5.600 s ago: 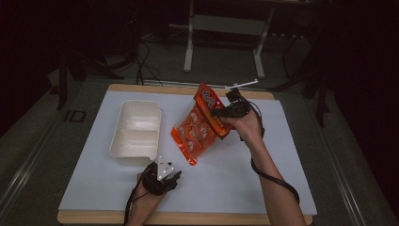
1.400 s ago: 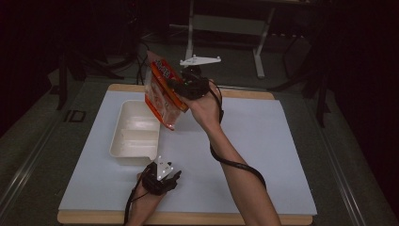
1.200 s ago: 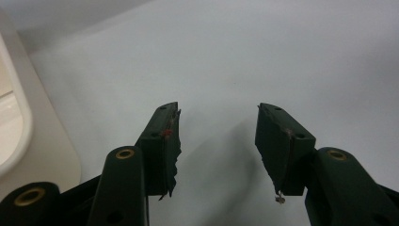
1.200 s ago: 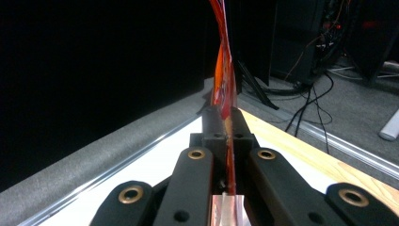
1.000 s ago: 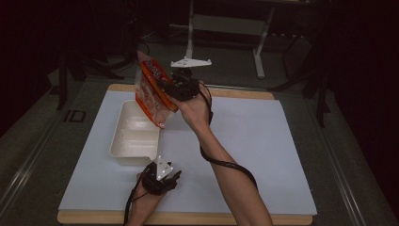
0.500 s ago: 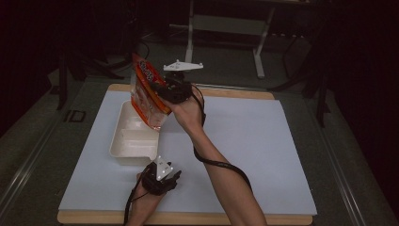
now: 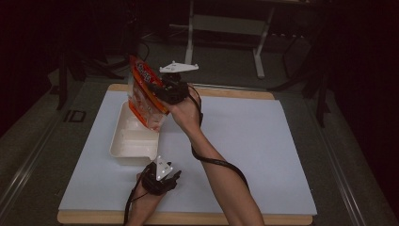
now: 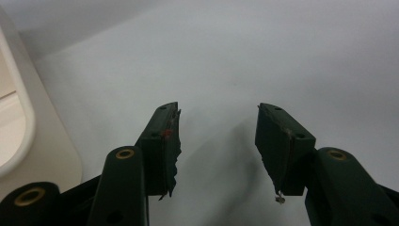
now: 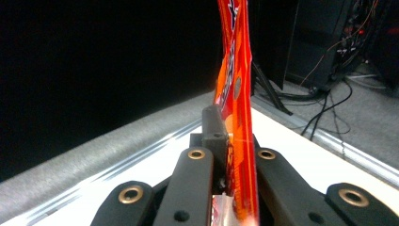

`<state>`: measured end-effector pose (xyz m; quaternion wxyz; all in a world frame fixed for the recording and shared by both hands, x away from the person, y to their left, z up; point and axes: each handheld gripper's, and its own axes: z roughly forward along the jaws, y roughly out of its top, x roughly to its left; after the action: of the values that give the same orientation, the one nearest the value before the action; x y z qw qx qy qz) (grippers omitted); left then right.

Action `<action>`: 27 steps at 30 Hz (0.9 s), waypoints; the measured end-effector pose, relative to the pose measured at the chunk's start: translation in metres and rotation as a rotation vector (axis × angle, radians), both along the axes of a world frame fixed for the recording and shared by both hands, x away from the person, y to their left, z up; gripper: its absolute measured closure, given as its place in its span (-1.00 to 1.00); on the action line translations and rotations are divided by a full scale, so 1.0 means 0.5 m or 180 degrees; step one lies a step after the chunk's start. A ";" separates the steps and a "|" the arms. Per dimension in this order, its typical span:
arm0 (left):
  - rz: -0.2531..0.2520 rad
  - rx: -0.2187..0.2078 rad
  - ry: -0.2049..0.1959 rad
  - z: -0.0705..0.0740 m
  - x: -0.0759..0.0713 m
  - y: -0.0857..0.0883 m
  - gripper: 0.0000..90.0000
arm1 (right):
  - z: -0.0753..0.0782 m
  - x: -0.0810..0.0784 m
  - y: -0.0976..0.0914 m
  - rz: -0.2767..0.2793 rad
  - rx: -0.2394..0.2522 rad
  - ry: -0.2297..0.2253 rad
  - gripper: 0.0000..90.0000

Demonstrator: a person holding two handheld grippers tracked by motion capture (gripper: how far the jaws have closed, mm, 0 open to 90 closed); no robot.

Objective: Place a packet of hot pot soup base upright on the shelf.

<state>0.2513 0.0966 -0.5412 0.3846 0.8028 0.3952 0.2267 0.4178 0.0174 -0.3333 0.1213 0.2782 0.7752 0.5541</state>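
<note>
The white-covered desk (image 7: 263, 141) carries a cream tray (image 7: 134, 139) near its left side. Above the tray hangs an orange-red snack bag (image 7: 143, 94), glossy, flat and crinkled, clamped edge-on in the right claw (image 7: 162, 89). This looks like the emptying step; next likely calls for tipping the bag so its contents fall inside the tray. The left claw (image 8: 219, 136) rests apart, empty, beside the tray.

Your desk (image 7: 244, 141) wears a white sheet over a wooden board — on it a cream compartment tray (image 7: 134, 141) lies at the left, and your left gripper (image 7: 160, 178) rests just beside it.
</note>
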 end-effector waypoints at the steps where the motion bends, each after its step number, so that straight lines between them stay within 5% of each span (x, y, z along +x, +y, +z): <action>1: -0.0002 0.0002 -0.0001 0.000 0.000 0.000 0.12 | -0.001 0.001 0.001 0.0011 -0.0029 -0.0030 1.00; 27: 0.0002 -0.0024 0.0005 0.000 0.000 0.001 0.12 | -0.001 0.031 0.030 0.0092 -0.0465 -0.0103 1.00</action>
<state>0.2516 0.0968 -0.5413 0.3873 0.8014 0.3965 0.2247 0.4336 0.0326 -0.3340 0.1457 0.2483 0.8154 0.5022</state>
